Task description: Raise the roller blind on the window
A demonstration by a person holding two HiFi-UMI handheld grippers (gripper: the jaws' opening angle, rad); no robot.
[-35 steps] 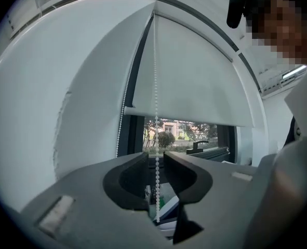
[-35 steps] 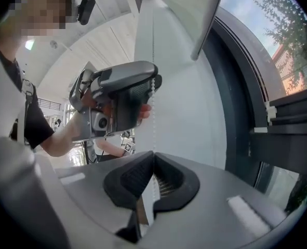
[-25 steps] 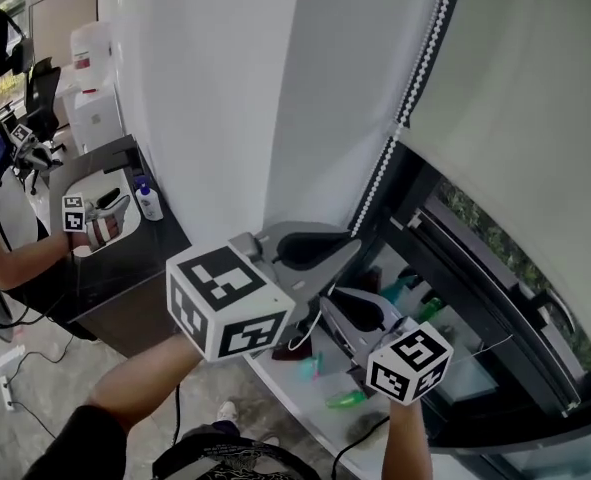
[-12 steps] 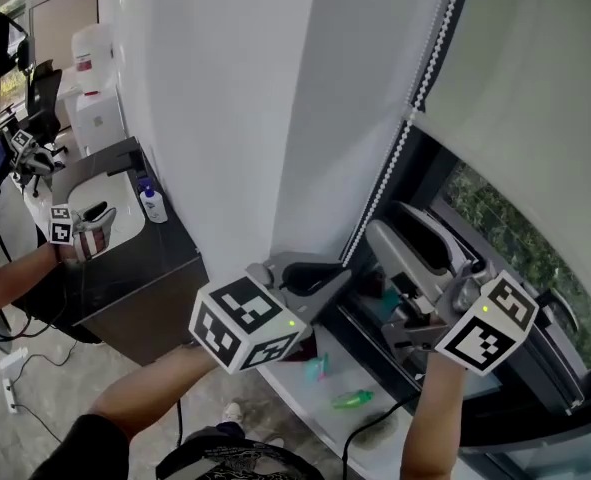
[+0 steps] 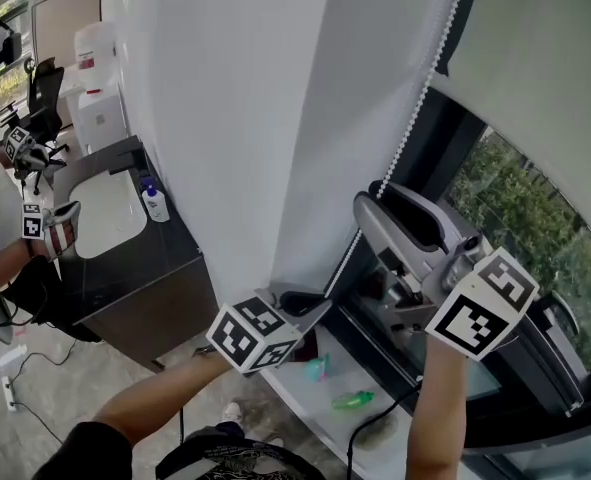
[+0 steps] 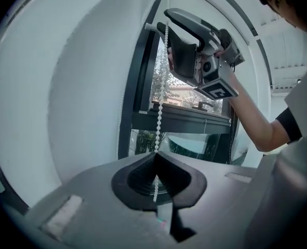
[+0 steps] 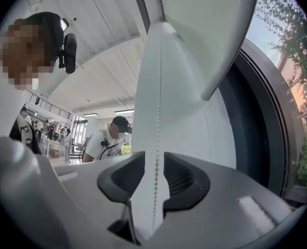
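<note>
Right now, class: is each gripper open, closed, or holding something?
Left gripper: closed on the bead chain.
Right gripper: open, fingers just closing in, bead chain between them but not pinched.

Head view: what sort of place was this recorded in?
Likely an office or lab interior beside a large window: a roller blind with a bead chain partly covers it, and a dark counter carries a white basin and a bottle.

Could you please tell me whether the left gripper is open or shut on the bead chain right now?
Shut: in its own view the left gripper's jaws meet, with the bead chain pinched between them and running upward.
</note>
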